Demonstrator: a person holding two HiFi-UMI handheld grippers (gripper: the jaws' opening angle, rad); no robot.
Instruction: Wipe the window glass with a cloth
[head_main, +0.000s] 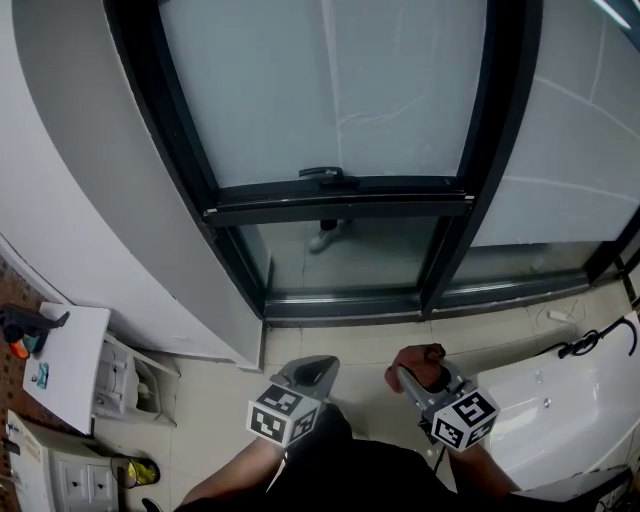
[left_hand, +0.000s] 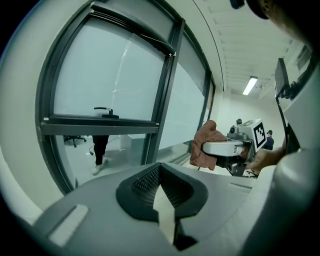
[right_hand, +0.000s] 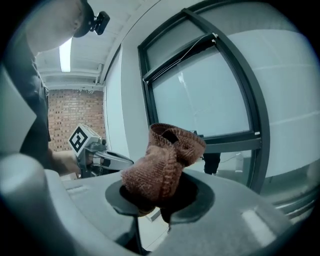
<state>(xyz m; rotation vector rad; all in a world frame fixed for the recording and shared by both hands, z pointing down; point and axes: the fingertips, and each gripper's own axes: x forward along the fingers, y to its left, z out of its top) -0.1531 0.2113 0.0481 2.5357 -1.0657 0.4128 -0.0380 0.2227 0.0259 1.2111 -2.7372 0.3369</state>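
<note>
- Firmly pinching the bunched cloth (right_hand: 165, 167) in the right gripper (head_main: 410, 376), low and well short of the window glass (head_main: 330, 90)
- Pressed together, empty, at the left gripper (head_main: 312, 372)
- Probably soft, light and floppy; best gripped at the bunch, loose folds facing the pane

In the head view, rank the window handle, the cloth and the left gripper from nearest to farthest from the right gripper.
1. Cloth: clamped in the tongs of the right gripper.
2. Left gripper: beside it, to its left, tongs shut and empty.
3. Window handle: ahead on the frame's crossbar, clearly farthest.
</note>
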